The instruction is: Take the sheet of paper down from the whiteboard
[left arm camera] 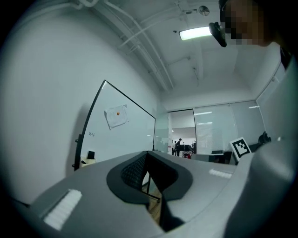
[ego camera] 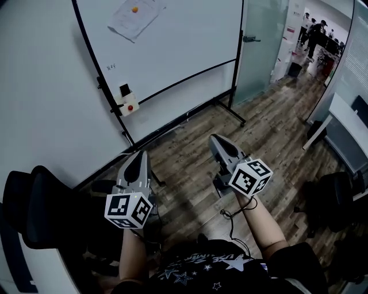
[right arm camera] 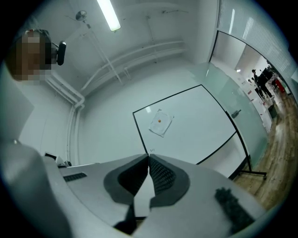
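The whiteboard (ego camera: 172, 46) stands on a black wheeled frame against a white wall (ego camera: 40, 103). The sheet of paper (ego camera: 137, 17) hangs tilted near the board's upper left corner, pinned by an orange magnet (ego camera: 134, 9). A small tray (ego camera: 127, 102) is fixed to the frame's left post, with a red-and-white item in it.

The floor (ego camera: 270, 132) is dark wood plank. A frosted glass partition (ego camera: 261, 40) adjoins the board on the right; beyond it, an open passage shows several people (ego camera: 313, 31) in the distance. A black chair (ego camera: 34, 207) stands at lower left.

Left gripper (ego camera: 140, 154): jaws together, nothing between them. Right gripper (ego camera: 214, 138): jaws together, nothing between them. Both point toward the board and are well apart from the paper.
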`<state>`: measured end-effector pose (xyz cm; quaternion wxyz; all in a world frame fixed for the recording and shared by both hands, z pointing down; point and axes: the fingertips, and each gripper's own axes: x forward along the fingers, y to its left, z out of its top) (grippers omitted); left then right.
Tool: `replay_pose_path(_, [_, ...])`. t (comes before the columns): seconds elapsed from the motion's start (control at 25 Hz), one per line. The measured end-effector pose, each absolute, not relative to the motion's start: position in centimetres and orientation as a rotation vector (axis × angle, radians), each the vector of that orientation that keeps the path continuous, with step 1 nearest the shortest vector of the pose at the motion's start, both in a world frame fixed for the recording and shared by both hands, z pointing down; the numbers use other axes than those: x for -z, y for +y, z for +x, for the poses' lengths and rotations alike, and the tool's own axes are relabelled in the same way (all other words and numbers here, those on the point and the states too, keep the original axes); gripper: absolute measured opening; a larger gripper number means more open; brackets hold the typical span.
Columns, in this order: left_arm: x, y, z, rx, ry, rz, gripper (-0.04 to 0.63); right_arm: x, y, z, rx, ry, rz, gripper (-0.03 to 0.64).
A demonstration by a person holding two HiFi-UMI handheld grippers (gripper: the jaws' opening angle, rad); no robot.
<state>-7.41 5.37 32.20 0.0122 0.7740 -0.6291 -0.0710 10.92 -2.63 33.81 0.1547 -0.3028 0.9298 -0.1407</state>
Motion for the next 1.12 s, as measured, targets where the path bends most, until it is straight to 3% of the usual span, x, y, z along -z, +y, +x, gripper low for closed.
replay_pose_path(0.6, [-30.5,-2.9,-9.5,0.338,-2.018,2.377,0.008,-33.6,-10.9,8.9,0.418,2.698,-0.809,0.017])
replay_pose_path(1.12, [-28.5,-18.8,-15.5,0.358,-1.932,2.46,0.008,-31.1,-24.9,3.7,0.35,2.684,-0.907,0.017])
